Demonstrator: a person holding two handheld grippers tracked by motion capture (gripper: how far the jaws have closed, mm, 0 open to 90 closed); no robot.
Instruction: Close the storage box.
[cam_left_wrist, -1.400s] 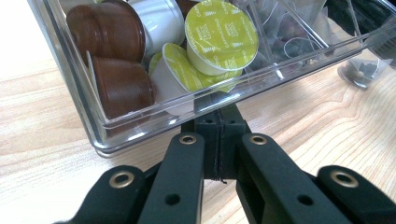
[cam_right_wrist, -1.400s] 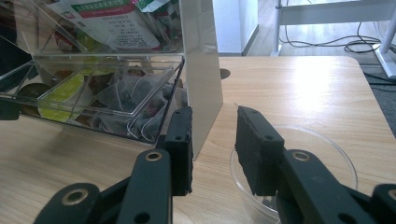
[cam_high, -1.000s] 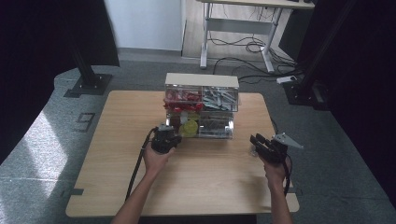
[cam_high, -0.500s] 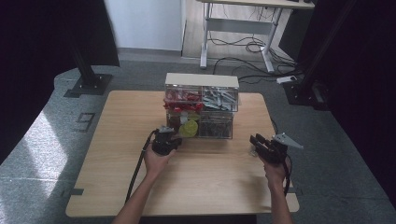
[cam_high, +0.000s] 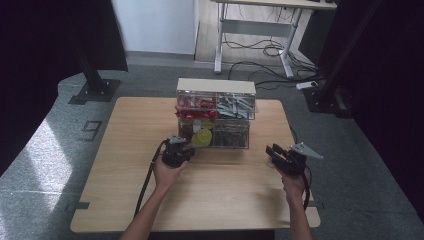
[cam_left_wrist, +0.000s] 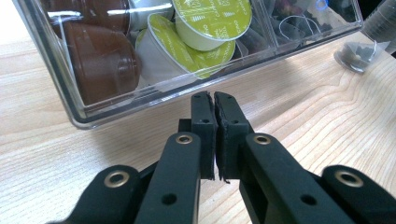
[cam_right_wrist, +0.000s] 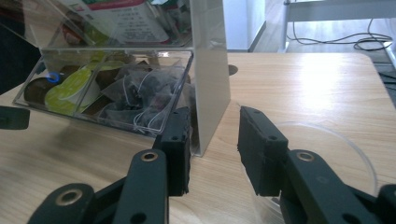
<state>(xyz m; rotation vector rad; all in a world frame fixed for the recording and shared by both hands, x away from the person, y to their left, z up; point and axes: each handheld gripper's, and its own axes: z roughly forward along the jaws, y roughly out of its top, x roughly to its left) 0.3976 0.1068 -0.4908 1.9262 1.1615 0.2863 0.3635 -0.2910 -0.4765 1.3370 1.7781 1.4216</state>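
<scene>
At the worktop's middle, left gripper (cam_left_wrist: 214, 100) sits pressed together, empty, just in front of the clear drawer (cam_left_wrist: 154, 88); drawer runs crosswise ahead. Right gripper (cam_right_wrist: 214, 122) spread, empty, farther off.

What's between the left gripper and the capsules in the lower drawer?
The drawer's clear front wall. The left gripper, jaws shut, sits just outside it on the table; the green capsules and brown capsule lie behind that wall. Nothing else visible intervenes.

Black hand-held gripper (cam_left_wrist: 215, 105) with brass-ringed screw holes.
</scene>
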